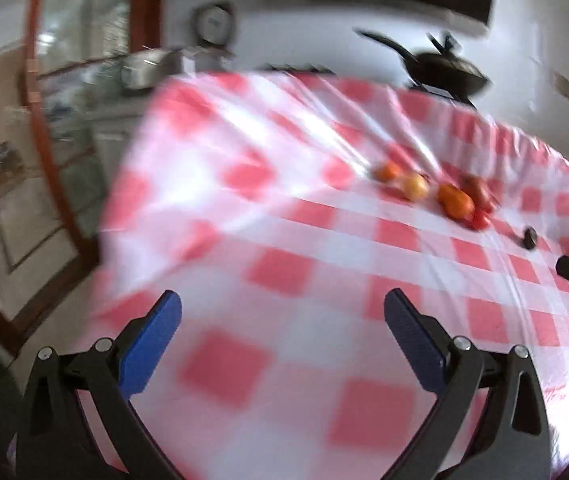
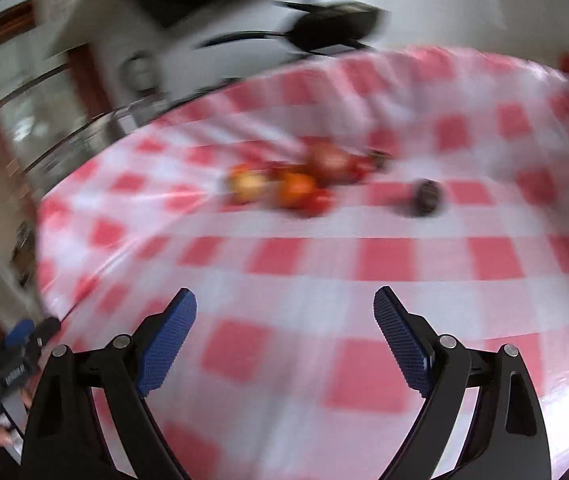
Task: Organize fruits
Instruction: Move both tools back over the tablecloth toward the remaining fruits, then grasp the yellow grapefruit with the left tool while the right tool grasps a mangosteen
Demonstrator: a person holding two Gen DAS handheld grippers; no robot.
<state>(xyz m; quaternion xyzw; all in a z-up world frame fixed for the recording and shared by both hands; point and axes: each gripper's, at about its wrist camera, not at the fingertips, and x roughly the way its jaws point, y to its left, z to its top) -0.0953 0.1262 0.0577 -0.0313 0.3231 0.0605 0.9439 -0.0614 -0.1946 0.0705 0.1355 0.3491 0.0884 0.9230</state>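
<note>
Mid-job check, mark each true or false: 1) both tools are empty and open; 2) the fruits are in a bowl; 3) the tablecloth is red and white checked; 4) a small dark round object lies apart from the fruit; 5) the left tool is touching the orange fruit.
1) The left tool and right tool are open and empty: true.
2) The cluster of orange, yellow and red fruits sits in a bowl: false, it lies straight on the cloth.
3) The glossy tablecloth is red and white checked: true.
4) A small dark round object lies apart from the fruit: true.
5) The left tool touches the orange fruit: false, it is well short of it.
</note>
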